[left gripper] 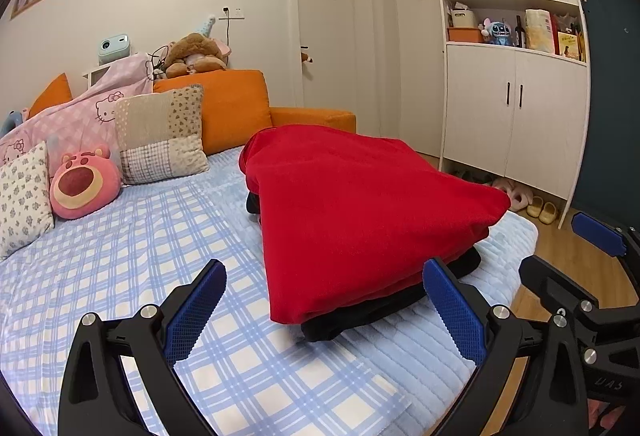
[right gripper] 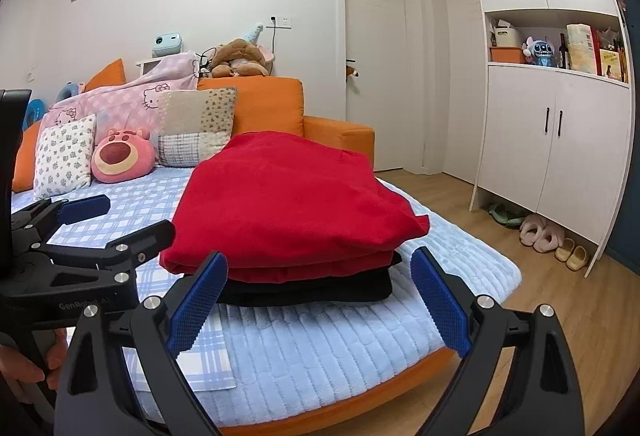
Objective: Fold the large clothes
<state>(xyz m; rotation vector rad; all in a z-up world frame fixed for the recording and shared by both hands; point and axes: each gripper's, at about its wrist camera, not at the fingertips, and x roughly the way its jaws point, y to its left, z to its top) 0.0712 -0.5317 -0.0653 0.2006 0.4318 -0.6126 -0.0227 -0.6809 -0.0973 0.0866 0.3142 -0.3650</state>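
Two folded garments sit stacked on the bed (left gripper: 120, 268): one red garment (left gripper: 360, 220) on top of one black garment (left gripper: 384, 312), whose edge shows under the red one's near and right sides. The stack lies on the right half of the checked blue cover, its long axis running from near to far, toward the orange sofa back (left gripper: 236, 108). Both tools are empty with fingers spread apart: the left tool (left gripper: 324, 312) hovers near the stack's near left corner, the right tool (right gripper: 320, 300) faces its near edge. Three cushions and one pink bear pillow (right gripper: 122, 156) rest far left. Only the right view shows the person's hand (right gripper: 24, 368) gripping the left tool's handle; only the left view shows the right tool from its side
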